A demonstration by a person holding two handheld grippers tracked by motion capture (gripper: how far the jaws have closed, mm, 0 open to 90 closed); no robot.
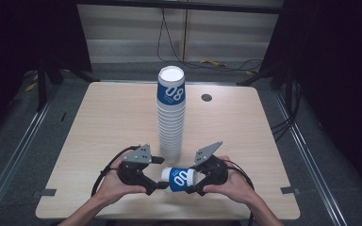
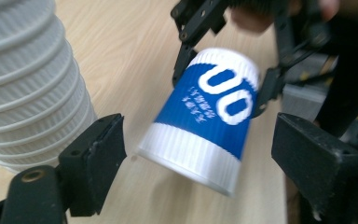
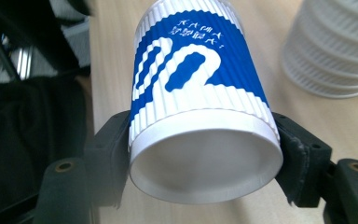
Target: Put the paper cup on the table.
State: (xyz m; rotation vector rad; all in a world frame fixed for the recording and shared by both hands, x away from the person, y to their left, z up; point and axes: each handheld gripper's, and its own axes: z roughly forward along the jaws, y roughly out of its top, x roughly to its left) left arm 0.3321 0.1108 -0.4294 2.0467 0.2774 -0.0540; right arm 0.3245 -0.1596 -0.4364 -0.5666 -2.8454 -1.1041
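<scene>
Just in front of the tall cup stack (image 1: 171, 117), our right gripper (image 1: 194, 181) squeezes one blue cup (image 1: 179, 179); left gripper (image 1: 158, 173) jaws gape around it. Squeezing harder could crush it.

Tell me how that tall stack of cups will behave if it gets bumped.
The stack of cups stands tall on a narrow base, so it would probably tip rather than slide. It looks like ribbed paper, likely light and easily knocked. The wood table looks smooth, so toppled cups may roll away.
</scene>
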